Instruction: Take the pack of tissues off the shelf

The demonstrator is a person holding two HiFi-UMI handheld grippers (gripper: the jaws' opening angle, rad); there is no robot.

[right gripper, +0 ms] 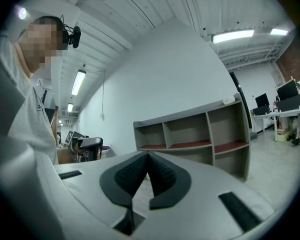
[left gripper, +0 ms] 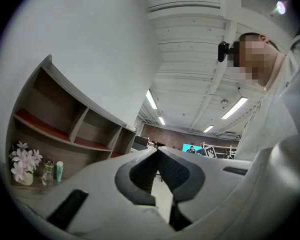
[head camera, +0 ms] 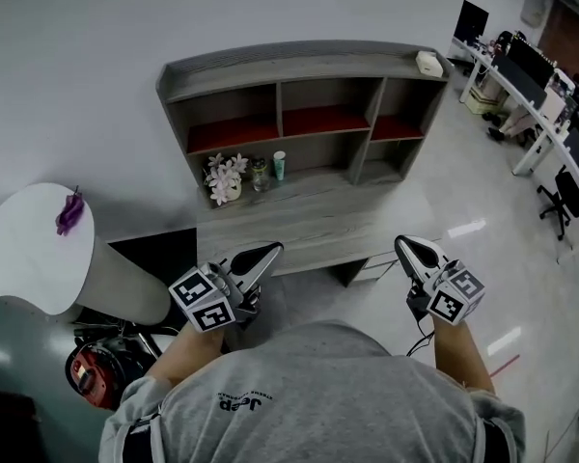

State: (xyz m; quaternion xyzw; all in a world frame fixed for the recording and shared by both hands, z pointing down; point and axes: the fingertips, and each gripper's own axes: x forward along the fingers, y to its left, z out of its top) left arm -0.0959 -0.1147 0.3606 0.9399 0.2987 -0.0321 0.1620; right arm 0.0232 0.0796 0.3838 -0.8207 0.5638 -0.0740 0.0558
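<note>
You're holding left gripper and right gripper low before shelf, both pairs of jaws pressing tip to tip, gripping nothing. Tissue pack sitting on shelf top, right end, well apart from both. Nothing done yet: reaching, gripping, lifting all remaining.

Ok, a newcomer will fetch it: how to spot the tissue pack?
Find the grey wooden shelf unit against the white wall. The small pale tissue pack lies alone on its top board, right end; white flowers and a green bottle stand lower left.
</note>
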